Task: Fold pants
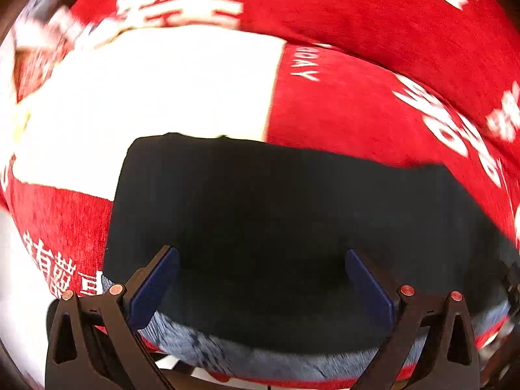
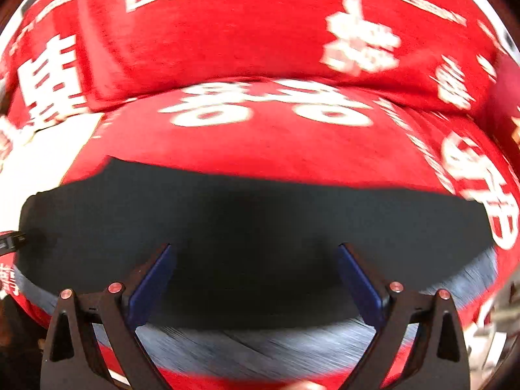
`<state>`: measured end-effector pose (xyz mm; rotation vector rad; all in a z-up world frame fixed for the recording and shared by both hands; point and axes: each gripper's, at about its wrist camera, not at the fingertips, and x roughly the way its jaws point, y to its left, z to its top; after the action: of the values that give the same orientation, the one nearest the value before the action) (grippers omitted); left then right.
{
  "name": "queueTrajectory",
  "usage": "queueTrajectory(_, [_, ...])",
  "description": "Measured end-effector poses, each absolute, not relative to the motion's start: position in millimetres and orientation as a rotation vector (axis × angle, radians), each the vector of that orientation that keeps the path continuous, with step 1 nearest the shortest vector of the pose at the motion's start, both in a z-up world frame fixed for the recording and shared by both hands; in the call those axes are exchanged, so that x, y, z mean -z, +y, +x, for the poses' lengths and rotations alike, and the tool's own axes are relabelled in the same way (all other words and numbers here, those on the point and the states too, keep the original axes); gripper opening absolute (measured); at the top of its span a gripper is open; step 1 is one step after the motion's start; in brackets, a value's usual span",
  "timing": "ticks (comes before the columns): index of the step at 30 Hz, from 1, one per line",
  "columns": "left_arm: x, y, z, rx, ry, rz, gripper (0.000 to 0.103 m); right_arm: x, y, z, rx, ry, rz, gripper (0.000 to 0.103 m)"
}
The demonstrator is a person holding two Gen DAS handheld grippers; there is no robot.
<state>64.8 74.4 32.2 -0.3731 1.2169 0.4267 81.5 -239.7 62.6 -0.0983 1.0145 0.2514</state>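
Dark navy pants [image 1: 276,221] lie folded flat on a red cloth with white characters [image 1: 357,113]. A lighter grey-blue band of the pants [image 1: 260,357] runs along the near edge. My left gripper [image 1: 261,260] is open, its blue-padded fingers [image 1: 156,286] spread wide just above the near part of the pants. In the right wrist view the same pants [image 2: 260,221] fill the lower middle, with the grey-blue band [image 2: 260,347] nearest. My right gripper [image 2: 253,253] is open and empty above them. The left gripper's tip [image 2: 11,242] shows at the left edge.
The red cloth [image 2: 260,143] covers the surface around the pants and rises in a padded fold [image 2: 243,32] behind. A white panel of the cloth [image 1: 146,97] lies beyond the pants on the left.
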Motion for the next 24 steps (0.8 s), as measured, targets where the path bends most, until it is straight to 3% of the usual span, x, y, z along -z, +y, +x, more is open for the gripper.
queueTrajectory(8, [-9, 101, 61, -0.455, 1.206, -0.429, 0.103, -18, -127, 118, -0.37, 1.141, -0.163, 0.103])
queueTrajectory(12, [-10, 95, 60, -0.443, 1.22, -0.417, 0.103, -19, -106, 113, -0.336, 1.097, -0.281, 0.103])
queueTrajectory(19, [-6, 109, 49, -0.415, 1.187, -0.452, 0.103, -32, -152, 91, -0.401, 1.046, -0.294, 0.103])
queueTrajectory(24, [-8, 108, 49, -0.401, 1.203, -0.433, 0.103, -27, -261, 115, -0.291, 1.059, -0.182, 0.103])
